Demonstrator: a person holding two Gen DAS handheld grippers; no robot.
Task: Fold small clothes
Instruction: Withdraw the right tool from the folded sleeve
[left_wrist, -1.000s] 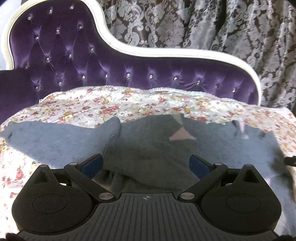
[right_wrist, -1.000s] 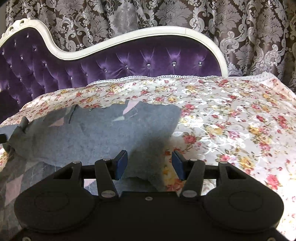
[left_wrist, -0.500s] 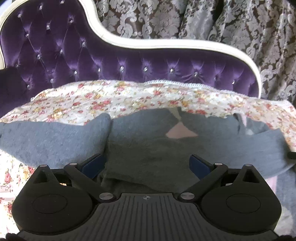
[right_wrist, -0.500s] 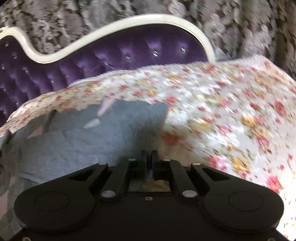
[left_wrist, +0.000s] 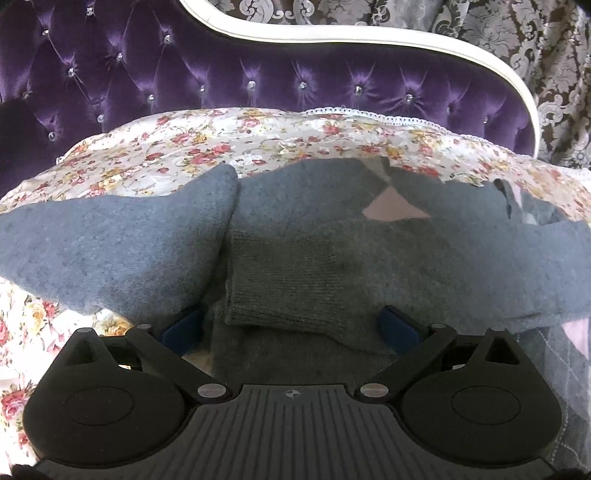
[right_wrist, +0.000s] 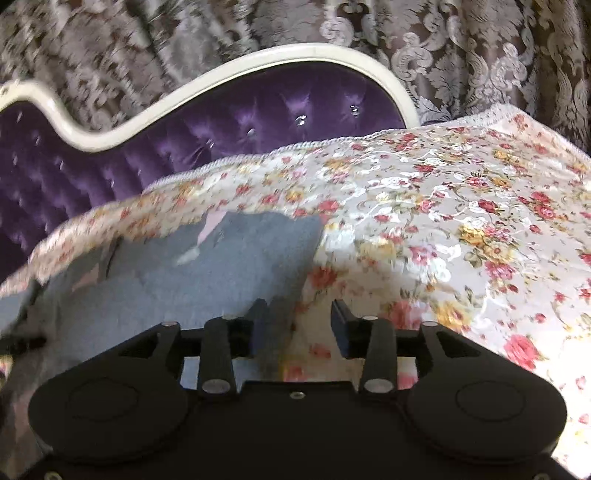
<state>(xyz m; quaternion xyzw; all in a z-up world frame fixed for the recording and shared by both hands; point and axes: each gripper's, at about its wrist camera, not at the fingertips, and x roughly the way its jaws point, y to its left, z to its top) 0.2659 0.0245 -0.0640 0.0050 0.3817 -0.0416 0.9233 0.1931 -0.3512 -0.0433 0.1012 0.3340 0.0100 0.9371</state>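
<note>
Left wrist view: soft, limp grey knitted sweater (left_wrist: 332, 236) on the flowered bedspread (left_wrist: 229, 136).
I'd pinch its ribbed cuff (left_wrist: 288, 280); left claw (left_wrist: 291, 326) gapes wide, right claw (right_wrist: 295, 325) just opened, empty.

Your right claw (right_wrist: 295, 325) has just been opening, and its blue pads now stand apart with nothing pressed between them. The left pad sits at the edge of the grey knitted garment (right_wrist: 207, 273), which spreads away to the left across the floral cover (right_wrist: 461, 229). The right pad is over bare floral cloth. Behind rise the purple tufted sofa back (right_wrist: 229, 125) with its white frame and the damask curtain (right_wrist: 480, 55). The picture is blurred.
</note>
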